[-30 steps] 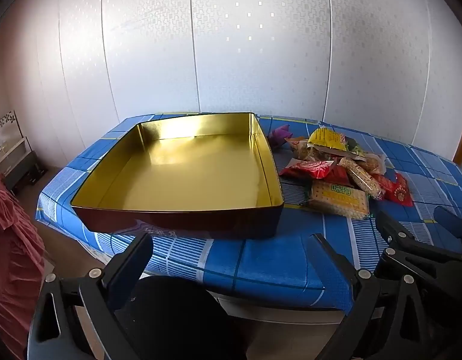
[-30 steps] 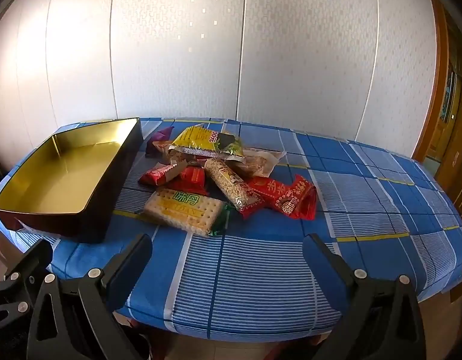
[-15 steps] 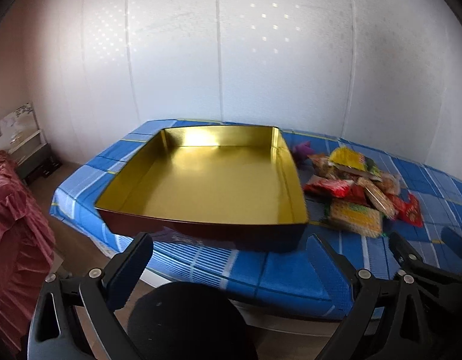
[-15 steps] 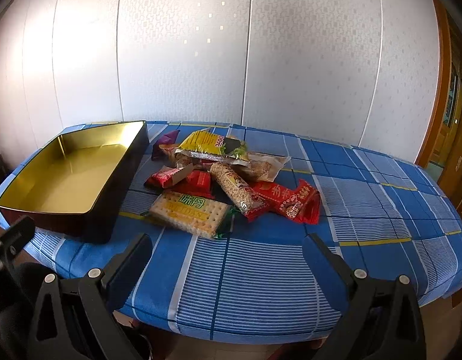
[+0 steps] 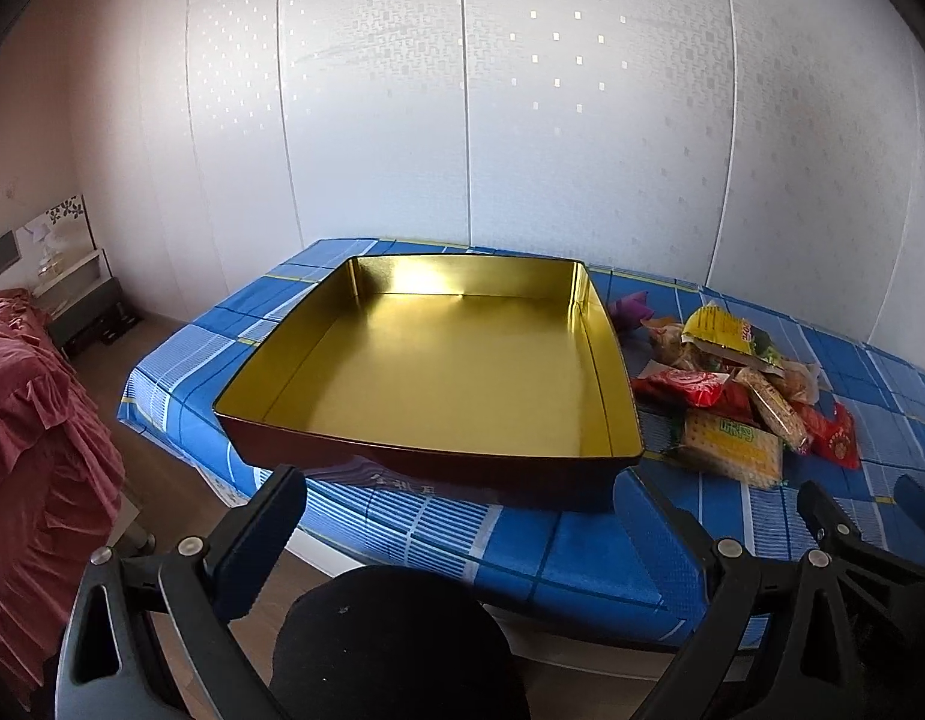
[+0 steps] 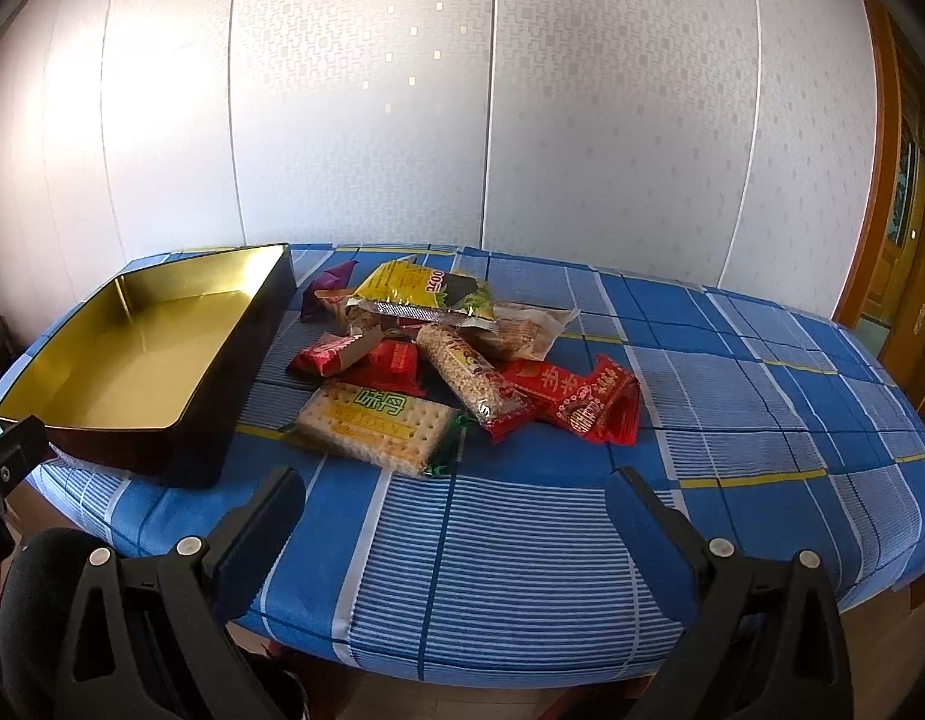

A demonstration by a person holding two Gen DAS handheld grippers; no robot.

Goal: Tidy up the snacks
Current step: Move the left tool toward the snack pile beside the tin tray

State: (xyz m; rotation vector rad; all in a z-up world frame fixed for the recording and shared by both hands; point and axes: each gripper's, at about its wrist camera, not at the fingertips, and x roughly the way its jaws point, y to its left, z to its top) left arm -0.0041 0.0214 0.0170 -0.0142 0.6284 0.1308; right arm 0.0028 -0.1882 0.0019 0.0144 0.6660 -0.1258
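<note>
Right wrist view: snack pile [image 6: 456, 354] lies far beyond both grippers' spread, empty fingers [image 6: 261, 531]; cracker pack [image 6: 375, 423] reads "MELOAN".

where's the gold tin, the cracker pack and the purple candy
gold tin [image 5: 438, 372], left wrist view, on its bare gold floor
cracker pack [image 6: 375, 423], right wrist view, on the middle of its clear wrapper
purple candy [image 6: 327, 294], right wrist view, on its wrapper's middle

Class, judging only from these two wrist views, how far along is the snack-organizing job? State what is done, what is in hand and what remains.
Done: nothing visible; the gold tin is empty. In hand: nothing; the left gripper and right gripper are both open, short of the table. Left: the whole snack pile, from cracker pack to yellow bag, lies beside the tin.
</note>
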